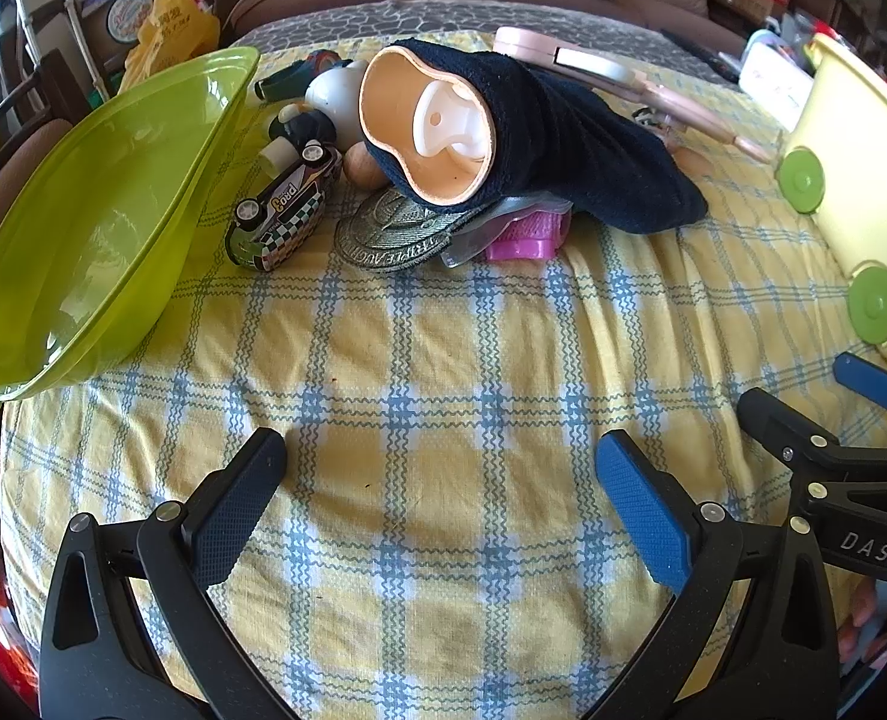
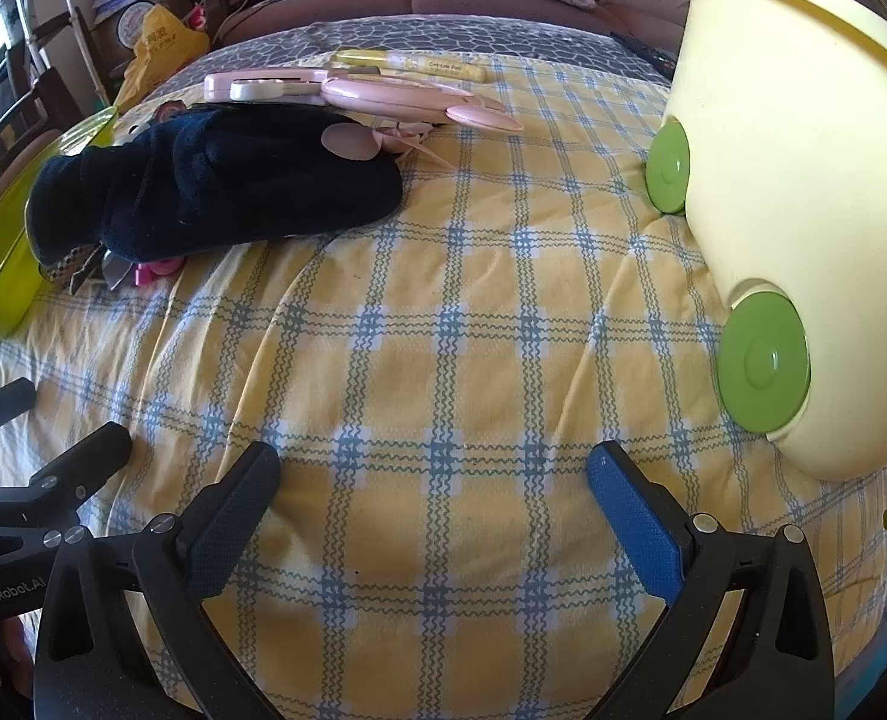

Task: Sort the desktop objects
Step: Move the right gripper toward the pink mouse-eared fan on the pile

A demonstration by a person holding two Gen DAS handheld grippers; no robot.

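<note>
A pile of objects lies at the far middle of the table: a dark blue slipper [image 1: 551,138] with a peach lining, a toy car [image 1: 281,210], a wooden ball [image 1: 362,165], a round embroidered patch [image 1: 395,234], a magenta item [image 1: 524,237] and pink tools [image 1: 599,69]. The slipper also shows in the right wrist view [image 2: 215,180], with the pink tools [image 2: 383,93] and a yellow pen [image 2: 413,63] behind it. My left gripper [image 1: 440,462] is open and empty over the bare cloth. My right gripper [image 2: 434,474] is open and empty, and shows at the left view's right edge [image 1: 803,402].
A green bin [image 1: 101,210] stands tilted at the left. A pale yellow bin [image 2: 803,180] with green wheels [image 2: 764,360] stands at the right. The table wears a yellow and blue checked cloth [image 1: 443,360]. A sofa and clutter lie beyond.
</note>
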